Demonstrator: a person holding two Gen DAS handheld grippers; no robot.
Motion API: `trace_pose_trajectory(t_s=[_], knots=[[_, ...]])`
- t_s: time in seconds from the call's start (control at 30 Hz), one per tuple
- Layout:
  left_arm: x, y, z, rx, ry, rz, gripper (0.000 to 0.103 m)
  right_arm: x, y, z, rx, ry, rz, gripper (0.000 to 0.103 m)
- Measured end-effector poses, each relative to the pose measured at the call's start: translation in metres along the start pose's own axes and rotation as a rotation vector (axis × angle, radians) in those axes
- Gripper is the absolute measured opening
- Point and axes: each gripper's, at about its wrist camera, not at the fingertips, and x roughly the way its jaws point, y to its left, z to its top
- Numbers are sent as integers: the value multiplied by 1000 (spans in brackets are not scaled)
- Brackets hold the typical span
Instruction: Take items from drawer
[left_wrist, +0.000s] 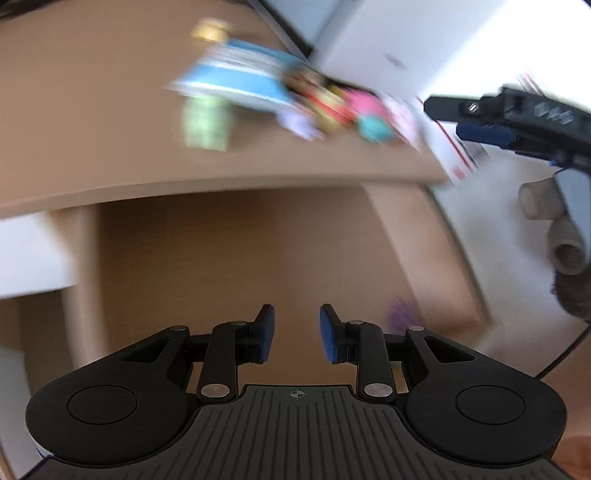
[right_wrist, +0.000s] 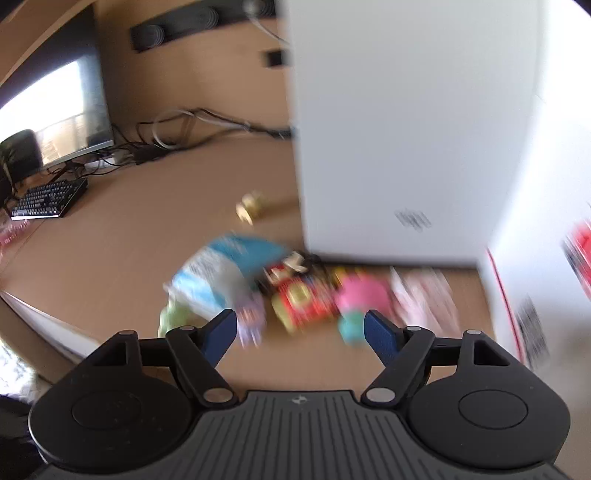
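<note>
Several items lie in a blurred row on the wooden desk (left_wrist: 92, 129): a blue packet (left_wrist: 236, 79), a green item (left_wrist: 205, 125), a red and yellow pack (left_wrist: 325, 103), a pink and teal item (left_wrist: 369, 114) and a pale pink packet (left_wrist: 402, 118). My left gripper (left_wrist: 297, 334) is open and empty, below the desk edge, facing a wooden compartment (left_wrist: 240, 258). A small purple blur (left_wrist: 402, 314) lies there to its right. My right gripper (right_wrist: 301, 332) stands wide open and empty above the blue packet (right_wrist: 221, 273), the red pack (right_wrist: 303, 299) and the pink item (right_wrist: 360, 299). The right gripper (left_wrist: 454, 120) also shows at upper right, held by a hand.
A large white box (right_wrist: 406, 129) stands on the desk right behind the items. A small gold object (right_wrist: 251, 206) sits beyond them. Farther back left are a keyboard (right_wrist: 48, 199), a monitor (right_wrist: 55, 114) and cables (right_wrist: 177, 136). A white panel (left_wrist: 33, 254) is at left under the desk.
</note>
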Motion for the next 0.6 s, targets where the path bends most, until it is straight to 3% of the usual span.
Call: trace_pose_trajectory(t_s=[0.13, 0.3, 0.47, 0.5, 0.6], knots=[[51, -30, 16, 120, 144, -108, 29, -35, -30, -18, 165, 71, -11, 80], [120, -65, 19, 245, 327, -158, 30, -74, -46, -44, 231, 89, -82, 81], [178, -92, 12, 272, 465, -143, 30, -95, -53, -53, 250, 84, -152, 81], [183, -93, 11, 262, 481, -137, 43, -97, -54, -54, 248, 82, -164, 82], [195, -99, 8, 247, 507, -127, 40, -101, -53, -55, 240, 80, -187, 84]])
